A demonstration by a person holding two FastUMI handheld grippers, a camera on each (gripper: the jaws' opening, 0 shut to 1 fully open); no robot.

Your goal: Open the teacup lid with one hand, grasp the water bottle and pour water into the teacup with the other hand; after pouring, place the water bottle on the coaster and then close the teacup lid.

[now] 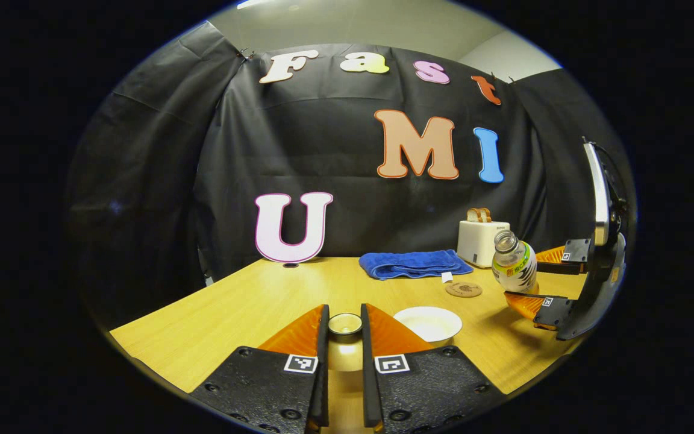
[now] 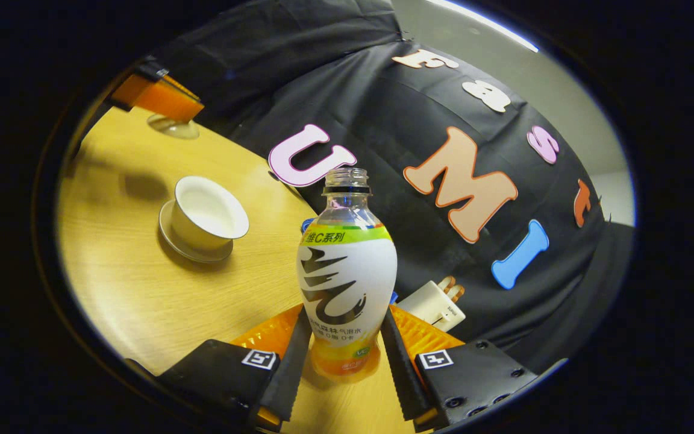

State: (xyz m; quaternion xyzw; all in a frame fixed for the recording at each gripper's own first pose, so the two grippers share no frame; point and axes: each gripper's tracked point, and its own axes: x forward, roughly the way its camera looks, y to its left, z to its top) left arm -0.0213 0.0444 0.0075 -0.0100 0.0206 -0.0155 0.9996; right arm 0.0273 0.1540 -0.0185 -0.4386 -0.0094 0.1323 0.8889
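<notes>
The left gripper holds the teacup lid clamped between its fingers above the bench, while the right gripper has its fingers pressed on the uncapped water bottle, lifted and tilted. The pouring step appears underway; next the bottle mouth must reach over the open teacup, which sits away from the edges, the coaster nearer the far edge

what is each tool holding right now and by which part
The right tool grips the water bottle by its lower body. The left tool holds the teacup lid by its knob, lifted off the teacup.
</notes>
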